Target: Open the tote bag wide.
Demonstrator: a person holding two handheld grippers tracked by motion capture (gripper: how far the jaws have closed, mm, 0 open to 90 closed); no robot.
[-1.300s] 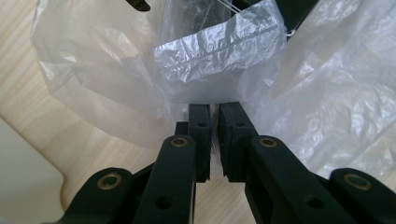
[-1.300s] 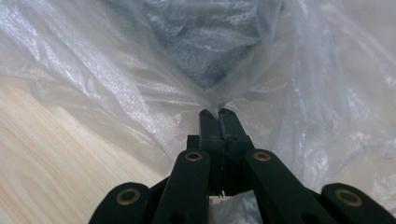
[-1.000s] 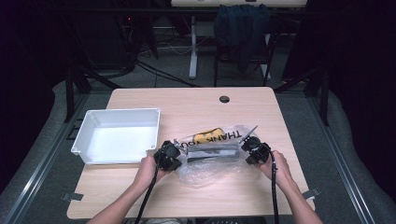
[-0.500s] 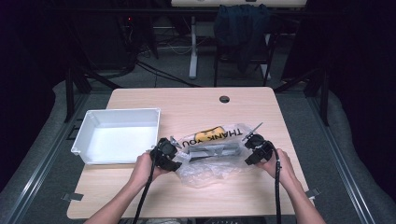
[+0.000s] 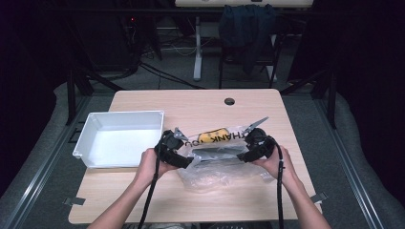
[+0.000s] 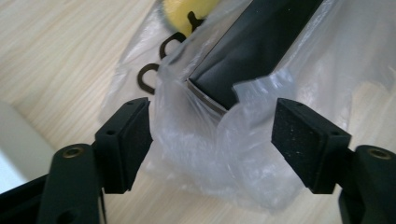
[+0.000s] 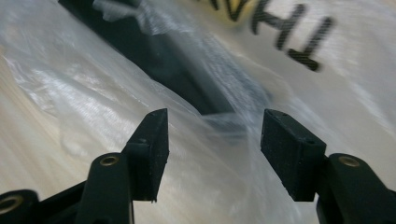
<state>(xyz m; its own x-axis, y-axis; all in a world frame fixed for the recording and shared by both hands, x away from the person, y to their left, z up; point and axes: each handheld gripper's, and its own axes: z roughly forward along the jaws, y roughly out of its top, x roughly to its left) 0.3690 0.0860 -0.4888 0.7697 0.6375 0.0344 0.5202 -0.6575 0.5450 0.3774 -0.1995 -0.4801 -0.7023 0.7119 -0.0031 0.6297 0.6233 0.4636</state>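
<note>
A clear plastic bag (image 5: 215,169) printed with black THANK YOU letters lies mid-table. Inside it are a dark flat box (image 5: 219,155) and a yellow item (image 5: 210,136). My left gripper (image 5: 187,161) is at the bag's left end and my right gripper (image 5: 244,155) at its right end. In the left gripper view the jaws have just been opening; crumpled bag film (image 6: 224,172) sits loose between them (image 6: 212,140), with the box's corner (image 6: 252,46) beyond. In the right gripper view the jaws (image 7: 215,149) have also just been opening over the film (image 7: 70,84) and box (image 7: 177,70).
An empty white tray (image 5: 119,119) stands on the table's left side, close to my left hand. A round cable hole (image 5: 229,101) is near the table's far edge. A chair with a dark garment (image 5: 248,28) stands behind the table. Bare wood (image 5: 143,200) lies in front.
Both grippers' jaws have opened and let go of the bag's ends. My left hand has risen a little. The bag has slackened on the table.
</note>
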